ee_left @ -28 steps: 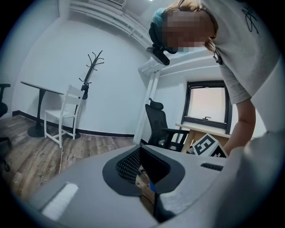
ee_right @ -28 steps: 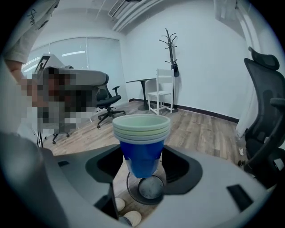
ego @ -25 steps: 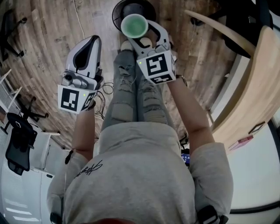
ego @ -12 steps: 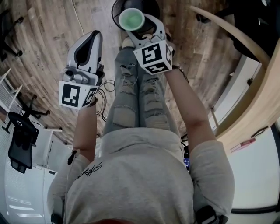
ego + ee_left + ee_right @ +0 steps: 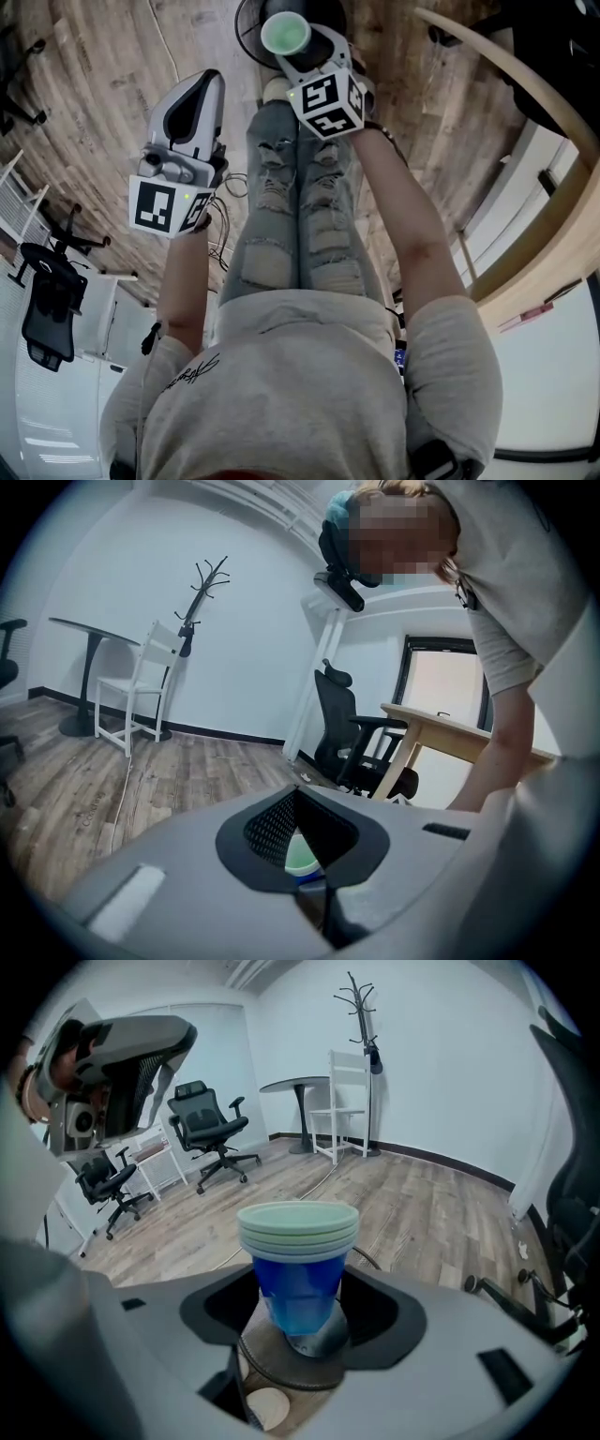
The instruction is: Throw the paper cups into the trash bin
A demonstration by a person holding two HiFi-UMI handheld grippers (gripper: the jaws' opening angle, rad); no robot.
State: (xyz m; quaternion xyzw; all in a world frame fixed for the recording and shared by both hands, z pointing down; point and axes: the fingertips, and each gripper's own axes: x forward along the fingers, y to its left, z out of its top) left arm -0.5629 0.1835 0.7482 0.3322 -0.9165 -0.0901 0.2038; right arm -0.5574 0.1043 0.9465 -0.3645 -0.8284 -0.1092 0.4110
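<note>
Floorboards of grey-brown wood fill the head view, and the person stands on them with both arms reached forward. Ahead of the person's feet is the trash bin (image 5: 246, 30), dark and round with a ribbed rim. Its mouth is mostly covered from this angle, so what lies in it cannot be told.

Next in size, the left gripper (image 5: 202, 89) hangs out to the side, well apart from the bin. Its fingers are closed together with nothing between them, and its own view shows only a small slot through which the cups appear in the distance.

The right gripper (image 5: 291, 47) is stretched out over the bin's mouth. Its fingers are clamped on the paper cups (image 5: 285, 34), a nested stack of several. They have blue walls and pale green rims, they stand upright, and the top one is empty.

In the right gripper view the fingers take the paper cups (image 5: 298, 1260) low on the blue wall, well under the rims. That looks like a sound place to hold them, since nested walls are stiffer than one. They should be very light, thin and easily crushed, so a mild squeeze ought to do. The waxy surface may slide. With the stack apparently above the opening, parting the fingers should let it fall in, though a light stack could tip or catch the rim.
</note>
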